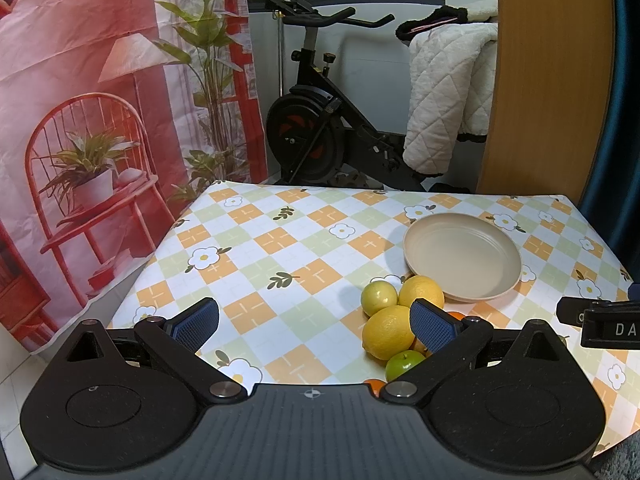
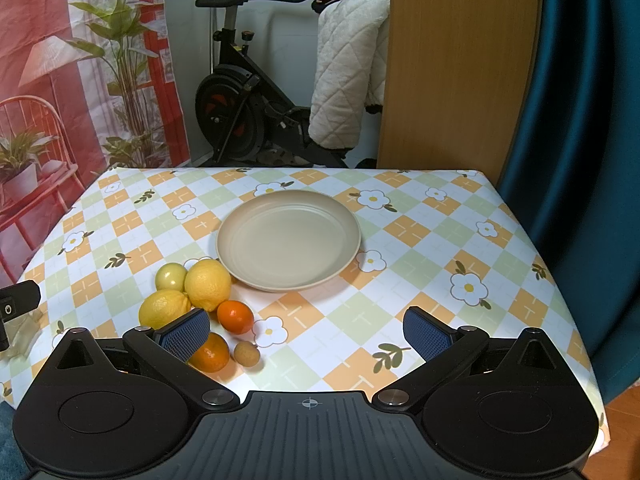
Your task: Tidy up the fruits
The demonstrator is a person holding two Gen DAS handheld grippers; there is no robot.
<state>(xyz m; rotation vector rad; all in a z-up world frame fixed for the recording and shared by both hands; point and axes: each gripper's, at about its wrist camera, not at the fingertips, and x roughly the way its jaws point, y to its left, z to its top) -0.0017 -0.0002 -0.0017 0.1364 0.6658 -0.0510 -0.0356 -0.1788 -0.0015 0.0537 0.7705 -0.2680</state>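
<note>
Jaws on both the left gripper (image 1: 314, 326) and right gripper (image 2: 307, 330) stand spread wide, grasping nothing, above the checked tablecloth (image 2: 420, 240) where the beige plate (image 2: 288, 240) lies bare and the fruit clusters just beside its near-left rim. Two lemons (image 2: 208, 285) (image 2: 164, 309) look firm and heaviest — pinch them across the middle; the pale green fruit (image 2: 171, 277), two tangerines (image 2: 235, 317) (image 2: 212, 354) and tiny longan-like fruit (image 2: 247, 354) seem lighter, rounder, likelier to roll or bruise.

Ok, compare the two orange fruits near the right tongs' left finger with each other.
The farther orange fruit shows whole; the nearer orange fruit is partly hidden behind the left finger of the right tongs. The farther one is a deeper, redder orange, the nearer one more yellow-orange. The farther one lies closer to the beige plate. Both are small, smooth and lie on the tablecloth, outside the plate.
</note>
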